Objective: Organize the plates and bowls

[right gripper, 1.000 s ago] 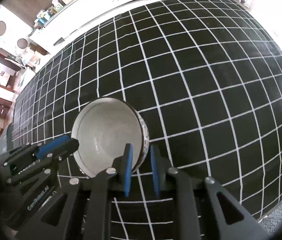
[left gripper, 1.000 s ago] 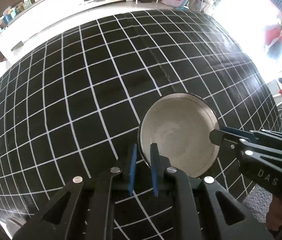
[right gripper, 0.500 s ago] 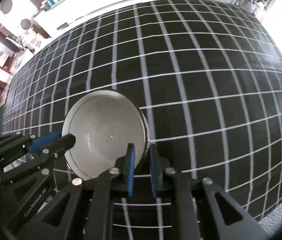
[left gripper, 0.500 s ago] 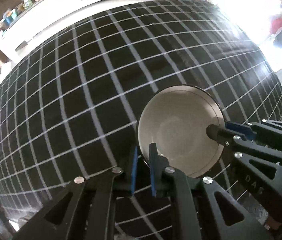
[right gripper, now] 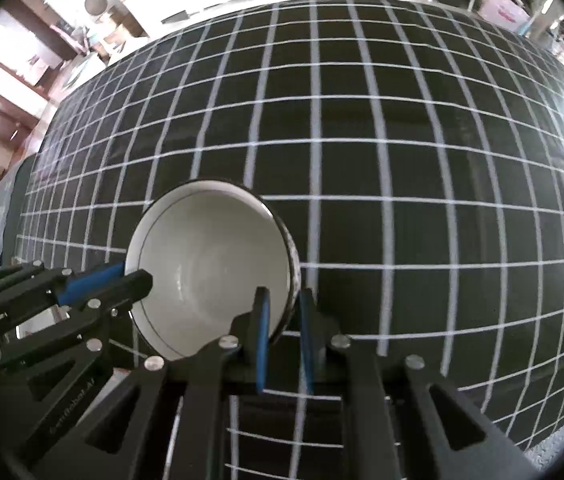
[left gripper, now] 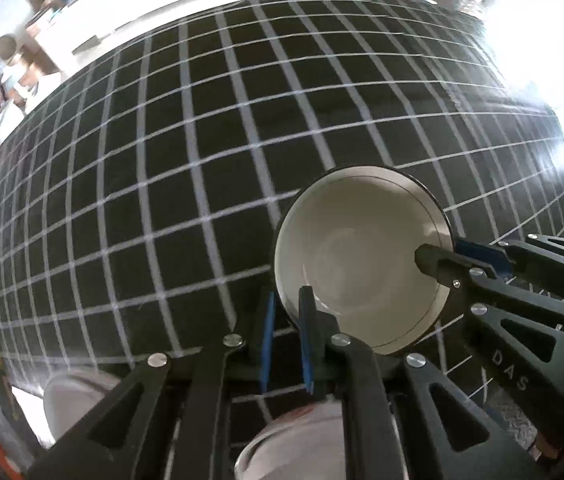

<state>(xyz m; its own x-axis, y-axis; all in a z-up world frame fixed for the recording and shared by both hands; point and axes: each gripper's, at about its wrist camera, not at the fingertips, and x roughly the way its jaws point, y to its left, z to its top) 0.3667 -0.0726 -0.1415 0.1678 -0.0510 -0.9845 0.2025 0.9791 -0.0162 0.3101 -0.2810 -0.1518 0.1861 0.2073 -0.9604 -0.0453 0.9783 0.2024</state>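
Observation:
A white bowl with a dark rim (left gripper: 361,248) (right gripper: 210,256) hangs over the black grid tablecloth (left gripper: 162,160), held from two sides. My left gripper (left gripper: 285,304) is shut on the bowl's near-left rim, one blue pad inside and one outside. On the opposite rim my right gripper (right gripper: 283,304) is shut the same way. Each gripper also shows in the other's view: the right one (left gripper: 441,250) at the bowl's right edge, the left one (right gripper: 132,274) at its left edge. Both point steeply down.
Under my left gripper, at the table's near edge, lie a white dish (left gripper: 66,396) and a pale dish with a reddish rim (left gripper: 293,444), both partly hidden. A shiny dish edge (right gripper: 38,324) peeks below the left gripper. Shelves and clutter stand beyond the far edge.
Both grippers have carried the bowl together across the table toward its near edge. The grid has slid away, and other dishes have come into view below the left gripper.

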